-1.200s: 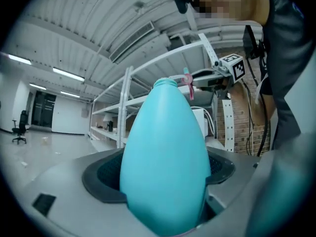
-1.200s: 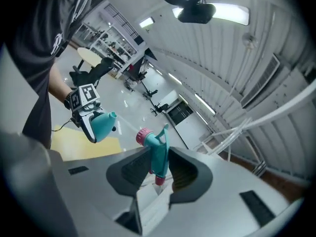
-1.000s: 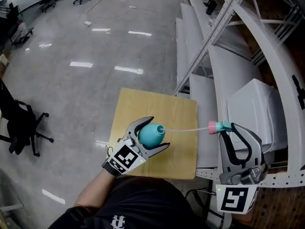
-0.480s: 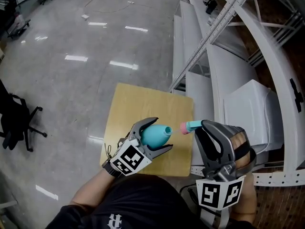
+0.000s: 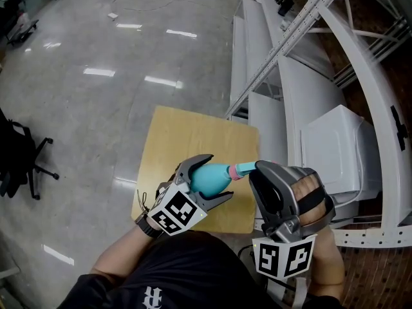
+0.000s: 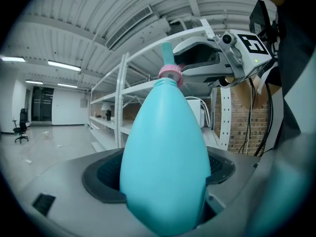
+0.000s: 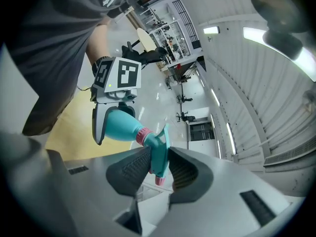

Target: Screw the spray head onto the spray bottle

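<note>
My left gripper [image 5: 217,176] is shut on the teal spray bottle [image 5: 207,179], which is tilted with its neck toward the right. The bottle [image 6: 165,157] fills the left gripper view between the pads. My right gripper [image 5: 255,172] is shut on the teal spray head [image 5: 244,168]. Its pink collar [image 5: 232,171] sits at the bottle's neck. In the right gripper view the spray head [image 7: 159,154] is clamped between the ribbed pads [image 7: 136,167], with the collar [image 7: 143,136] against the bottle [image 7: 118,125]. The dip tube is hidden.
Both grippers hover over the near right part of a small wooden table [image 5: 187,140]. White metal shelving [image 5: 290,89] with a white box [image 5: 331,147] runs along the right. A black office chair [image 5: 19,163] stands on the glossy floor at left.
My right gripper has moved left with the spray head. The thin tube that bridged head and bottle has slid out of sight, and the pink collar now meets the bottle's neck.
</note>
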Demonstrator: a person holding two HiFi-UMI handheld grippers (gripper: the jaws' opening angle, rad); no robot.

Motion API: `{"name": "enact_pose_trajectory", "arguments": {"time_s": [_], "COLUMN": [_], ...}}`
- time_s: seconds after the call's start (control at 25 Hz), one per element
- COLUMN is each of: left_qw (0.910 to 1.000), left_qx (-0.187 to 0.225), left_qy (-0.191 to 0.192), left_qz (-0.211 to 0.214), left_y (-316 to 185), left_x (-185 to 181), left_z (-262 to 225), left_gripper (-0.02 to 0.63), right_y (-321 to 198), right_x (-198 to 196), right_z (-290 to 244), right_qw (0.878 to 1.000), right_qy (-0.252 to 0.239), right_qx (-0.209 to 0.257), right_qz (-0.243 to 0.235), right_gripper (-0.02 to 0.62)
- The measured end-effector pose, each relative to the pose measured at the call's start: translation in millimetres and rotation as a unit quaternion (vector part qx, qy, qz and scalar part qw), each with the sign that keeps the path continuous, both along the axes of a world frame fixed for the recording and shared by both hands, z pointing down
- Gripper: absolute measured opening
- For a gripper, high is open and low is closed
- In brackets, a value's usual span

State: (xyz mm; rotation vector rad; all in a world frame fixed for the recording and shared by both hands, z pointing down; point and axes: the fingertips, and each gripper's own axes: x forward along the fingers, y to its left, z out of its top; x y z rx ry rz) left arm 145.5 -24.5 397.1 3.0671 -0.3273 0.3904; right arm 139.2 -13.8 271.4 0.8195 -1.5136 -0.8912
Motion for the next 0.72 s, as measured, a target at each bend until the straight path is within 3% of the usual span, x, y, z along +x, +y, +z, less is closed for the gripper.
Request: {"name": "enact_pose_trajectory", "arguments": {"time_s": [0.48,0.72], "left_qw": [0.9996,0.9925], "left_qx": [0.012,0.05], "left_qy": [-0.022,-0.067], "left_qz": [-0.011,-0.089], "left_y": [3,-13], "left_x": [-1,-3], "left_z": [5,12], "left_gripper": [0.428,0.428], "right_y": [0,-5], "right_x": [-7,-3], "right_z": [13,20], "right_qw": [0.999,0.994], "right_qy": [0.052,0.092], "right_qx": [-0.007,-0.009], "right_qz": [-0.013,0.051], "right_gripper": [0.115,0.115]}}
